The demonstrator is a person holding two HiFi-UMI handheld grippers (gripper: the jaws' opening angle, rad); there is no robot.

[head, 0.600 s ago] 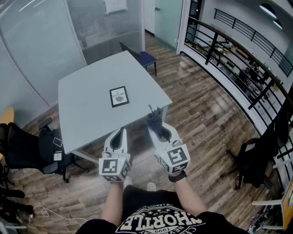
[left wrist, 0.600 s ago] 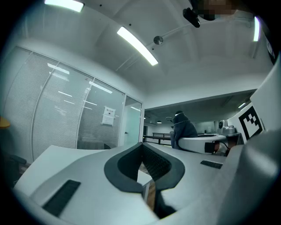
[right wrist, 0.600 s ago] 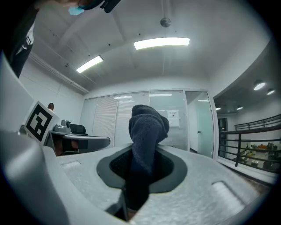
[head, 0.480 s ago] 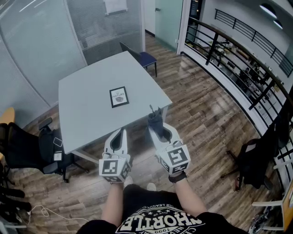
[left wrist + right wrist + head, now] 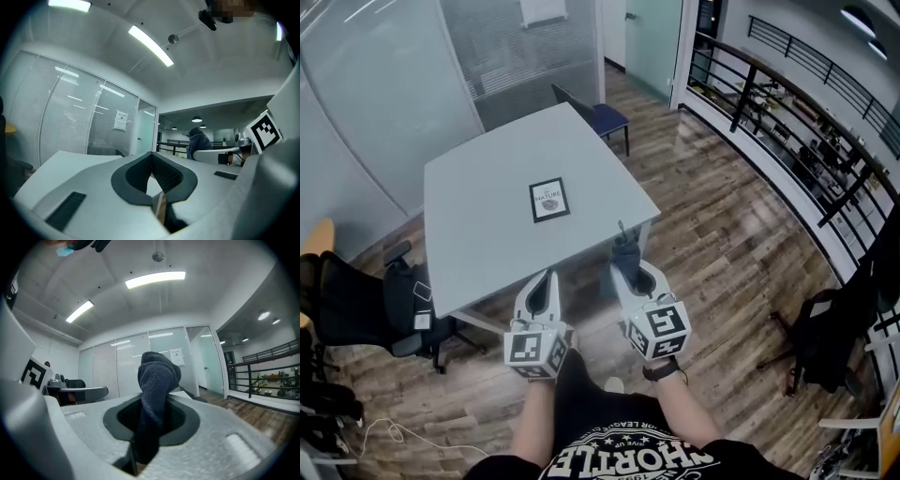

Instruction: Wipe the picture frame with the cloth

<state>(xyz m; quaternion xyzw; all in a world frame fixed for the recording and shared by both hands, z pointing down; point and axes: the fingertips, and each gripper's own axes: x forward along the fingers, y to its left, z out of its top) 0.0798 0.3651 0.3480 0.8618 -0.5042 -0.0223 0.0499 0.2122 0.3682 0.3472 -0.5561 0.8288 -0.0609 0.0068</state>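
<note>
Cloth (image 5: 157, 380) sits pinched in the right gripper (image 5: 630, 272), soft and floppy (likely to drape). Left gripper (image 5: 544, 286) has its jaws pressed together, empty. Picture frame (image 5: 549, 199) lies flat mid-table (image 5: 469, 234), well ahead; it looks light and may slide, so steady an edge.

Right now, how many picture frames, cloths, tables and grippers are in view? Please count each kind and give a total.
Picture frame: 1
Cloth: 1
Table: 1
Grippers: 2 (left gripper, right gripper holding the cloth)
Total: 5
</note>
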